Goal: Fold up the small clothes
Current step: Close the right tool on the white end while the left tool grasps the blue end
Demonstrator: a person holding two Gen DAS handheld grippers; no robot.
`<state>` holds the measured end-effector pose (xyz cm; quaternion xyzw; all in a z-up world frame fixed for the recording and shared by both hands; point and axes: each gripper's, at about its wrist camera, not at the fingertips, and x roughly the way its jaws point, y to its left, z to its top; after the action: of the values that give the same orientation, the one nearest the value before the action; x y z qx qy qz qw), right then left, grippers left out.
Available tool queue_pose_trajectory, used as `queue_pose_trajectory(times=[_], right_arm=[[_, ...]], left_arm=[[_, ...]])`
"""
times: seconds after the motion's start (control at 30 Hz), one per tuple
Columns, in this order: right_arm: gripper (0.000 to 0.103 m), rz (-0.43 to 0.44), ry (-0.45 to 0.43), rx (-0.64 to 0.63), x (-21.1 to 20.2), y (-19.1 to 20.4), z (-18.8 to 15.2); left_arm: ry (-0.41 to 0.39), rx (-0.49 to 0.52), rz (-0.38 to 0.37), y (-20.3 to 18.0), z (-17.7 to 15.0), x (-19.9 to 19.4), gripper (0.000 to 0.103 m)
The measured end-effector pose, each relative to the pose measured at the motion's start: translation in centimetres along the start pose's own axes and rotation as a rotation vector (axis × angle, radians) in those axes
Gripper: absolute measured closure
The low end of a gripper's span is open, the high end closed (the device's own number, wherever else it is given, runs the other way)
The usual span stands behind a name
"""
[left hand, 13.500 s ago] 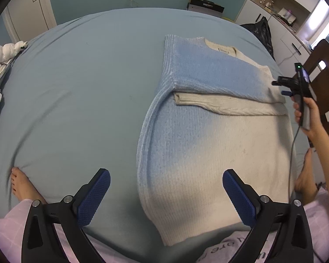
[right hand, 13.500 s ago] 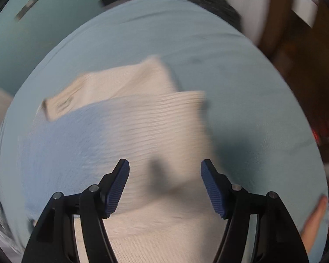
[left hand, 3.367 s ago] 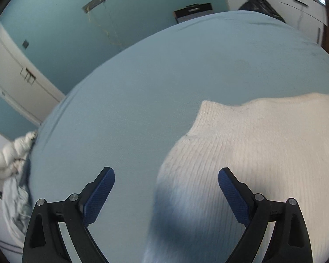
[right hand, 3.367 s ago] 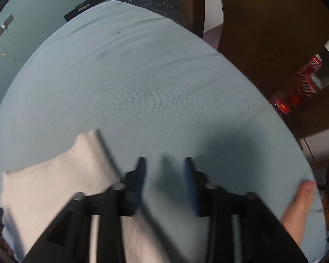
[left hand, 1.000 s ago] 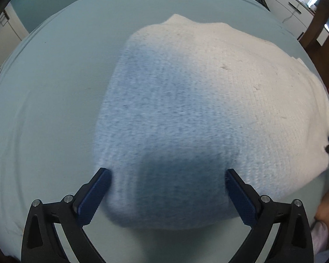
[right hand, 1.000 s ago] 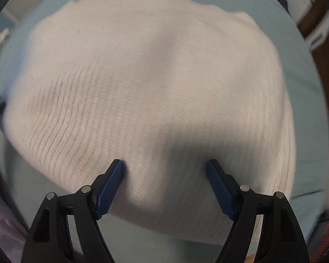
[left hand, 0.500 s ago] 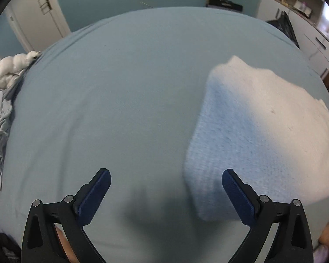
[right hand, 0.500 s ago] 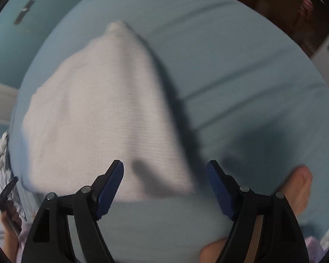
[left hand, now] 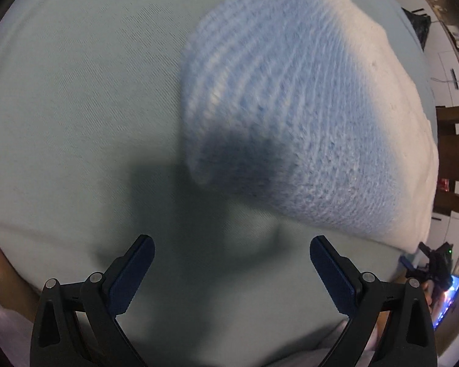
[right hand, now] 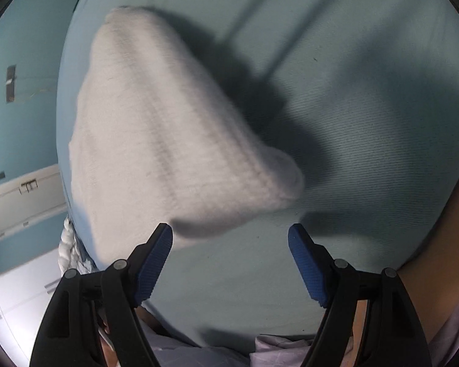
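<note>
On my left side, my left gripper [left hand: 232, 263] has its fingers wide apart and holds nothing; under it is only the bed [left hand: 76, 107]. The folded sweater [left hand: 306, 116] lies on the bed ahead and to the right, a compact bundle with its near corner just beyond my fingertips. On my right side, my right gripper [right hand: 230, 255] is also wide and empty, and the same sweater [right hand: 168, 134] lies just beyond its left finger, not touched. I judge this garment is folded already. What is left is perhaps to neaten it or to move it aside.
</note>
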<state>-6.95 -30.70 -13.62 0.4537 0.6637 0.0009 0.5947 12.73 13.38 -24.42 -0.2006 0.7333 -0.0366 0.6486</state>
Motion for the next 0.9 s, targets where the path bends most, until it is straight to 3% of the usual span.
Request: queue_pose_trajectory(times=[0.13,0.2,0.3,0.43,0.47,0.5,0.53,0.67,0.77,0.9], right_arm=[[0.028,0.121,0.011,0.073,0.2,-1.6,1.1],[0.028,0.138,0.033,0.074,1.0,-1.2,1.4],[0.028,0.106,0.051,0.049,1.6,-0.4,1.8],[0.028,0.033,-0.011,-0.039,-0.8,1.3,1.1],[0.034,0.009,-0.029,-0.065,-0.7,1.6,0.5],[0.051,-0.04,-0.049,-0.102,-1.0,2.1,0.3],[0.056,-0.085,-0.068,-0.133,-1.2,2.3,0.2],[0.079,-0.075,-0.108,-0.136,-2.4,0.7,-0.2],[0.083,-0.063,-0.155,-0.177,-4.1,-0.1,-0.3],[0.084,-0.084,-0.192,-0.244,-4.6,1.0,-0.4]], left_arm=[[-0.009,-0.027,-0.017,-1.3,1.3,0.4,0.001],[0.005,-0.019,-0.007,-2.7,2.0,0.7,0.0],[0.016,-0.019,0.015,-3.1,2.6,1.7,0.0],[0.018,-0.033,-0.022,-3.0,2.4,2.3,0.0],[0.013,-0.026,-0.024,-2.4,2.4,1.9,0.0],[0.005,-0.017,-0.025,-2.3,2.3,1.7,0.0],[-0.003,-0.013,-0.028,-2.1,2.1,1.4,0.0],[0.032,-0.051,-0.119,-1.0,1.3,1.5,0.0],[0.057,-0.087,-0.213,0.0,0.1,1.3,0.0],[-0.052,-0.102,-0.284,0.7,-0.6,-1.8,0.0]])
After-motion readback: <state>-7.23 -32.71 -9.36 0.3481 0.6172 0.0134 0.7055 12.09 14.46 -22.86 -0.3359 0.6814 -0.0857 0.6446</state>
